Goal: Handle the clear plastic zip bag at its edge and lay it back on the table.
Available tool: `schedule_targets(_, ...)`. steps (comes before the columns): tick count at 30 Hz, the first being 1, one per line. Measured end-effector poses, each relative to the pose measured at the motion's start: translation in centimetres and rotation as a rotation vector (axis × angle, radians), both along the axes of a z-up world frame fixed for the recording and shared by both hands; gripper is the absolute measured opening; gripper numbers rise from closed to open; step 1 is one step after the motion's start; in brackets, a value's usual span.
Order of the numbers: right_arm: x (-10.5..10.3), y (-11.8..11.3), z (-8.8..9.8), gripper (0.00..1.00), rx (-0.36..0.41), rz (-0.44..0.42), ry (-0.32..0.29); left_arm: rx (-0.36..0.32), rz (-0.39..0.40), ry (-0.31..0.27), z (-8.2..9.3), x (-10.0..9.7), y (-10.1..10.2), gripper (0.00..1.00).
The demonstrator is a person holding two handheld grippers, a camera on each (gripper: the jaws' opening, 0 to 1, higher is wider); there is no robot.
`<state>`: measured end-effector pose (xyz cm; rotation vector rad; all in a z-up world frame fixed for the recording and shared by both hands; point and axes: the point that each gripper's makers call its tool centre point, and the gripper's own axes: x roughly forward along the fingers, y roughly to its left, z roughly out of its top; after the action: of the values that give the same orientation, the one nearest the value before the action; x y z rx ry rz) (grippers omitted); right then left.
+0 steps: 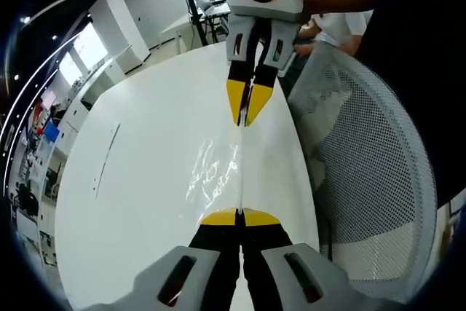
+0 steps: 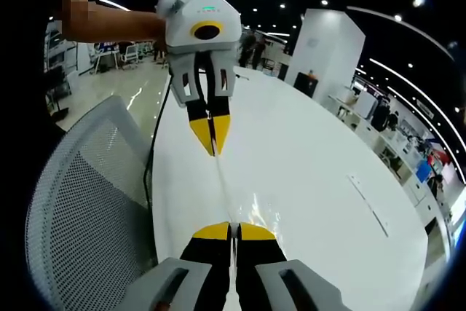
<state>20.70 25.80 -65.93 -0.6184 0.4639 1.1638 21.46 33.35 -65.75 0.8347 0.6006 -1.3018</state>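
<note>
The clear plastic zip bag (image 1: 215, 174) is stretched between my two grippers just above the white table (image 1: 138, 202), showing as a thin edge line with glints. In the left gripper view, my left gripper (image 1: 239, 216) is shut on the near edge of the bag. My right gripper (image 1: 245, 120) comes in from the top, held by a person's hand, and is shut on the far edge. In the right gripper view, my right gripper (image 2: 234, 231) pinches the bag (image 2: 251, 209) at the bottom, and the left gripper (image 2: 211, 149) pinches it opposite.
A grey mesh chair back (image 1: 371, 151) stands against the table's edge, also seen as the chair (image 2: 80, 202). A narrow slot (image 1: 107, 156) is set in the tabletop (image 2: 320, 172). Desks and chairs stand in the room beyond.
</note>
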Motion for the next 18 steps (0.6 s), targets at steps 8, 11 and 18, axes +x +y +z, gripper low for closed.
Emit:
schedule_targets(8, -0.16, -0.07, 0.01, 0.00, -0.001, 0.000, 0.003, 0.000, 0.002, 0.001, -0.02, -0.04, 0.10, 0.00)
schedule_targets(11, -0.16, -0.10, 0.00, 0.00, 0.000, -0.001, 0.002, 0.000, 0.002, 0.002, -0.03, -0.05, 0.11, 0.00)
schedule_targets(18, -0.15, -0.12, -0.16, 0.00, 0.008, -0.004, 0.004, 0.002, 0.005, 0.002, -0.03, -0.09, 0.13, 0.00)
